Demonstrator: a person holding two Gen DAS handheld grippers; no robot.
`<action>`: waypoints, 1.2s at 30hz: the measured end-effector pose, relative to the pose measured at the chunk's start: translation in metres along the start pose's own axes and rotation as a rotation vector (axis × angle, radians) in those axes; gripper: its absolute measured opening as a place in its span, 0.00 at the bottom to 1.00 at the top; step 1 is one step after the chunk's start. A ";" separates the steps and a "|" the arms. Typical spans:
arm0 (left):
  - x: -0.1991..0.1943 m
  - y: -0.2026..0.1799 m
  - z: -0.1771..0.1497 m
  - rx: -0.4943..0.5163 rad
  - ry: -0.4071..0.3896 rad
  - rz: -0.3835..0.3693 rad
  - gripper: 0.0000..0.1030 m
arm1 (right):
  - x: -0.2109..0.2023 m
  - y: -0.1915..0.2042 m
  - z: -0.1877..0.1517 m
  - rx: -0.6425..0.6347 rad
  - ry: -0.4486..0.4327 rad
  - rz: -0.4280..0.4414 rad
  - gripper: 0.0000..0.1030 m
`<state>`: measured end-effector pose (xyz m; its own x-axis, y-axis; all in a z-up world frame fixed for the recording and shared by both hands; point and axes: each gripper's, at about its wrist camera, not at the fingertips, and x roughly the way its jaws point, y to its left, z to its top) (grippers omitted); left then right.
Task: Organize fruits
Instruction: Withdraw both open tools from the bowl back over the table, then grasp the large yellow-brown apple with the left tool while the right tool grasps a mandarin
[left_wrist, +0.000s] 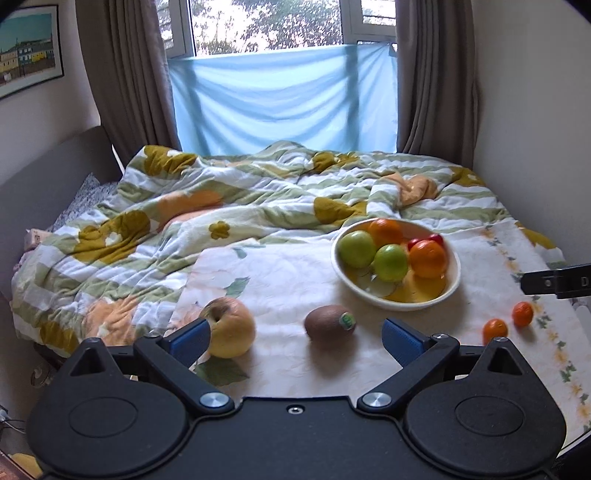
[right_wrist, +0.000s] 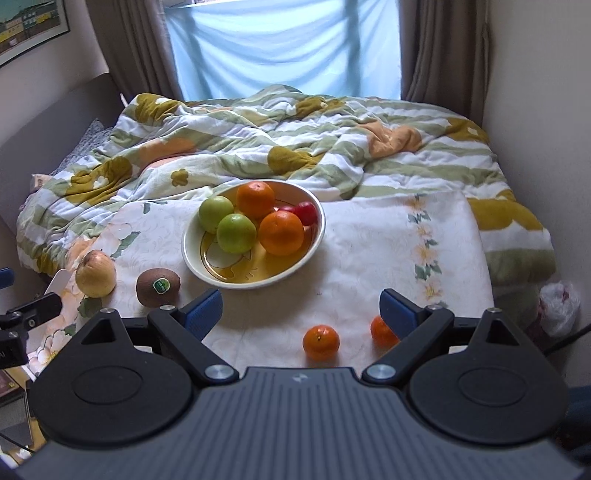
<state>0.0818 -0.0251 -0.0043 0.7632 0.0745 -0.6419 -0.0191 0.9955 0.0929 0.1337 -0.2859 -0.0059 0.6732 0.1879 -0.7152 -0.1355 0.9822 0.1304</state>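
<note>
On the bed (left_wrist: 110, 236), starting at your left, the yellow apple (left_wrist: 232, 326) lies on the floral cloth (left_wrist: 280, 273), just beside the left finger of your left gripper (left_wrist: 295, 338). Those fingers are spread wide and hold nothing. The kiwi (left_wrist: 330, 321) sits between them, a little ahead, so it looks like the natural first pick: ease forward until both fingers flank its middle, then close gently, since it may roll on the soft cloth. Further right stands the bowl (right_wrist: 207, 271), already holding two green apples, two oranges and something small and red. Lower the kiwi into the open yellow patch at the bowl's near side rather than onto the pile. To the right, your right gripper (right_wrist: 301, 312) is also spread and empty. One small mandarin (right_wrist: 320, 341) lies between its fingers, and a second mandarin (right_wrist: 382, 330) is partly hidden behind the right finger. Take the nearer one first, and shift left before closing so you do not nudge the other away.
</note>
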 end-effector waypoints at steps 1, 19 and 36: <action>0.005 0.007 -0.002 -0.009 0.010 0.003 0.98 | 0.003 0.000 -0.002 0.015 0.004 -0.006 1.00; 0.110 0.082 -0.007 -0.015 0.121 -0.010 0.98 | 0.069 0.005 -0.040 0.153 0.072 -0.199 1.00; 0.162 0.094 -0.008 -0.034 0.220 -0.106 0.76 | 0.106 0.013 -0.047 0.195 0.108 -0.247 1.00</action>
<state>0.1986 0.0813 -0.1053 0.6033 -0.0236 -0.7971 0.0296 0.9995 -0.0072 0.1690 -0.2538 -0.1125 0.5863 -0.0478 -0.8086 0.1706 0.9832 0.0655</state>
